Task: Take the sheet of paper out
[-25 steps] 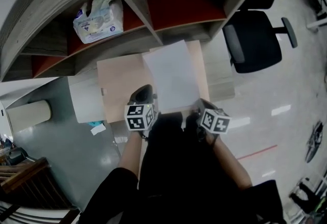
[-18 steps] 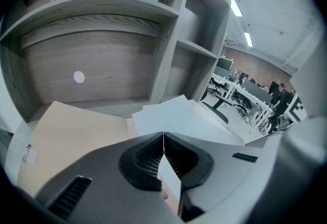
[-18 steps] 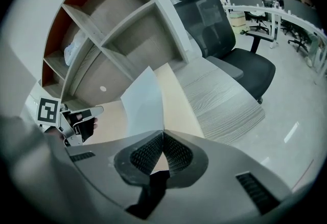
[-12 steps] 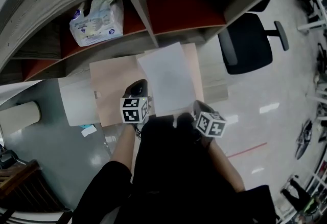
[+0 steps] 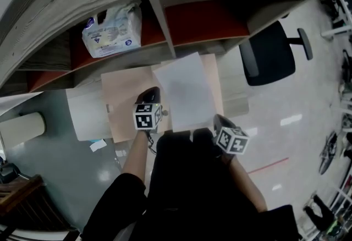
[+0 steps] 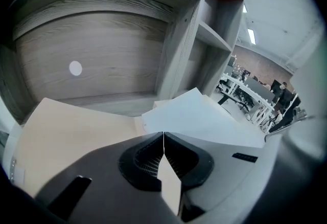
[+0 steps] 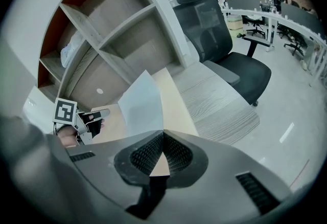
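Grey wood-grain shelving unit point(image 5: 160, 20) ahead of both jaws; open compartments, red back panels. Low ledge point(image 5: 234, 88) of same wood along its foot. Beige folder point(image 5: 129, 102) flat on ledge, under left gripper point(image 5: 150, 93) jaws, reaching across to right gripper point(image 5: 219, 120) jaws. Bare ledge right of right jaws. Soft plastic pack point(image 5: 110, 31) in compartment ahead and left of left jaws. Glossy floor point(image 5: 291, 141) further right; black office chair point(image 5: 269, 53) stands on it.

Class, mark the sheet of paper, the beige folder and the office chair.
sheet of paper point(image 5: 184, 91): head view, middle of the white sheet.
beige folder point(image 5: 125, 99): head view, bare left half.
office chair point(image 5: 268, 54): head view, its large black cushion.
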Demonstrator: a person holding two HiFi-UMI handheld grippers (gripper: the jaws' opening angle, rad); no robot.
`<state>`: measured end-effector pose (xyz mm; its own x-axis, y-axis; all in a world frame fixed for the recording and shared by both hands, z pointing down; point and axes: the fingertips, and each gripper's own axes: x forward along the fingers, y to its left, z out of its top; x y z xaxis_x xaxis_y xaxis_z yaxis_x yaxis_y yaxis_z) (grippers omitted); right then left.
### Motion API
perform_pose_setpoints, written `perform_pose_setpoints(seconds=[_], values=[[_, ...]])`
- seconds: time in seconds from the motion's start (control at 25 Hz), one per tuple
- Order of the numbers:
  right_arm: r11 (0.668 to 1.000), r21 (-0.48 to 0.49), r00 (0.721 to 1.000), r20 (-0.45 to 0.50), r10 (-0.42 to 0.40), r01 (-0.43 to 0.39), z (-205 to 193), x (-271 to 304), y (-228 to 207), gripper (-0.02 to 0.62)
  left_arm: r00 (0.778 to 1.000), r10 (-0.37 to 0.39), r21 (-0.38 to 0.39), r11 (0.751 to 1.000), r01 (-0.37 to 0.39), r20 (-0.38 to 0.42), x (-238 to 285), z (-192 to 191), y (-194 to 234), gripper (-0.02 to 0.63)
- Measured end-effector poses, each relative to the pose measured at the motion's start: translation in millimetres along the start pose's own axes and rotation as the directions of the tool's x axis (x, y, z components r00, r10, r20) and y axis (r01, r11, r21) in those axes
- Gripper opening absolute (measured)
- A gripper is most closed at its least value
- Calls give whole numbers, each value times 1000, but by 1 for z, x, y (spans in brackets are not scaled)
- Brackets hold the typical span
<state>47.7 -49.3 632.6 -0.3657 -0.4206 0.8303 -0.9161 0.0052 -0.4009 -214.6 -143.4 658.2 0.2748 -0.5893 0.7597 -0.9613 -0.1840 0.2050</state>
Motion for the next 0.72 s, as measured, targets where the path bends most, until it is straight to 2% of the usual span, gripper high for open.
perform_pose_setpoints(seconds=[0.16,0.28,0.4,0.56,0.72], values=[[1000,1,1000,-2,-6,6,-1,0,-2,18,1000,1,17,1000,-1,-14,10,3,6,44],[1000,6,1000,-12,-3,3,-3,0,-3,18,998,5,16,1000,-4,-58,19,0,12,44],[1000,7,1000,-9,-9,9,-2,0,-1,18,996,0,-11,1000,-1,-86,27,-1,17,46],[1000,8,1000,-12,-12,12,-3,1,0,18,997,-12,-47,999,9,-70,32,4,24,46],[1000,24,1000,-15,-6,6,-4,1,0,18,995,-56,-100,994,48,-81,38,4,25,49]])
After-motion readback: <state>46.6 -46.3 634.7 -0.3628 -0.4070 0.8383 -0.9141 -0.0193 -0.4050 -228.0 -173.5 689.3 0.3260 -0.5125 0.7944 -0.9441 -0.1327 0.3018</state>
